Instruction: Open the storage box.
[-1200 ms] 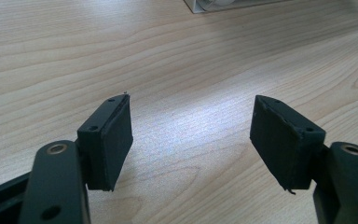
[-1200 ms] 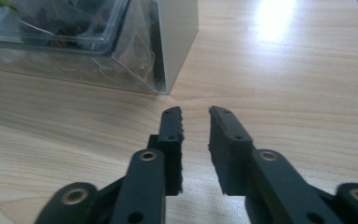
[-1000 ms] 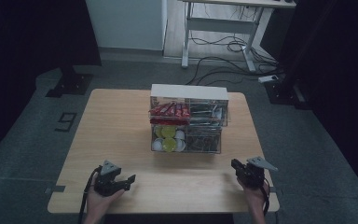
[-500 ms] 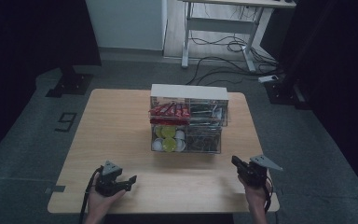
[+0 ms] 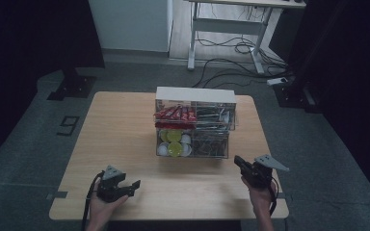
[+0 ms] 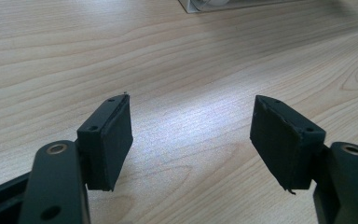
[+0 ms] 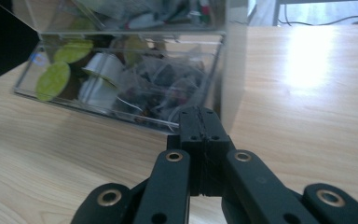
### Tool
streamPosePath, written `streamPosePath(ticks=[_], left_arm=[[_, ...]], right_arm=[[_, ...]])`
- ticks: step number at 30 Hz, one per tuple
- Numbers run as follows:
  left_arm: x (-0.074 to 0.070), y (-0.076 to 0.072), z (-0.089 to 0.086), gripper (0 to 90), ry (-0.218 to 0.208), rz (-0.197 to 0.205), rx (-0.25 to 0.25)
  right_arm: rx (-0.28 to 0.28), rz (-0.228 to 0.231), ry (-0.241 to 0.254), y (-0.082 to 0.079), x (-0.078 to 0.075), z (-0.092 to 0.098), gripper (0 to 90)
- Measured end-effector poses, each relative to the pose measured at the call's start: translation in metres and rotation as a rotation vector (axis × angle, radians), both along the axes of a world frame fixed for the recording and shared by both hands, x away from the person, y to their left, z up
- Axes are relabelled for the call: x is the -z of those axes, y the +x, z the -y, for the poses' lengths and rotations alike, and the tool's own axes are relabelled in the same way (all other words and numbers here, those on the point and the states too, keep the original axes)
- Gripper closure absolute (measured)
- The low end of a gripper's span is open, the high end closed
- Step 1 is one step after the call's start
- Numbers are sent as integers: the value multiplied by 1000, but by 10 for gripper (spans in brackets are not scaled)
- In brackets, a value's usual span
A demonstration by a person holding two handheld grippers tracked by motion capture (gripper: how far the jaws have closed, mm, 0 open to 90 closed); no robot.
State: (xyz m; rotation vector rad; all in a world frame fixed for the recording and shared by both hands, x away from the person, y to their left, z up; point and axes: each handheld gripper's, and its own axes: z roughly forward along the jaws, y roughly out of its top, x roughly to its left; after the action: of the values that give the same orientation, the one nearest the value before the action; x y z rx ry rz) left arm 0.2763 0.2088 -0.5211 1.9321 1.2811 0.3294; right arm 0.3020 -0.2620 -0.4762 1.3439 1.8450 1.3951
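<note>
Centrally on the wooden tabletop (image 5: 120,139) stands a clear plastic organiser (image 5: 194,122) built in two tiers, its white back wall facing away from the person. Its upper tier holds red packets (image 5: 175,113) on the left and a heap of dark and silvery sachets (image 5: 214,115) on the right. The lower tier is a see-through drawer (image 7: 121,79): its left part carries small round pods (image 5: 174,143), some with green lids and some white, and its right part is packed with dark clear-wrapped sachets (image 5: 210,143). In the right gripper view the drawer's front wall shows those green-lidded pods (image 7: 53,77) lying beside white ones (image 7: 100,70), with the wrapped sachets (image 7: 168,88) toward the corner nearest the jaws.

The right hand-held gripper (image 5: 241,163) hovers near the table's front right edge, just off the organiser's lower right corner and apart from it; its jaws are pressed fully together with nothing between them, pointing at that drawer corner. The left hand-held gripper (image 5: 134,184) sits low at the front left, well apart from the organiser, its jaws spread wide over bare wood and gripping nothing. The left gripper view shows its two black pads (image 6: 116,135) with wood grain between them and the organiser's base at the top edge.
</note>
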Motion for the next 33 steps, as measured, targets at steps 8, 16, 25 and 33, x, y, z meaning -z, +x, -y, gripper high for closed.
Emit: streamPosePath(ticks=[8, 16, 25, 33], left_arm=[[0, 0, 0, 297, -1, 1, -2], [0, 0, 1, 297, 5, 1, 1], [1, -1, 5, 297, 11, -3, 9], [3, 0, 7, 297, 18, -9, 20]], right_arm=[[-47, 4, 0, 8, -3, -19, 893], [-80, 21, 4, 10, -3, -26, 893], [-106, 16, -16, 11, 3, -39, 893], [-129, 11, -26, 12, 8, -51, 893]])
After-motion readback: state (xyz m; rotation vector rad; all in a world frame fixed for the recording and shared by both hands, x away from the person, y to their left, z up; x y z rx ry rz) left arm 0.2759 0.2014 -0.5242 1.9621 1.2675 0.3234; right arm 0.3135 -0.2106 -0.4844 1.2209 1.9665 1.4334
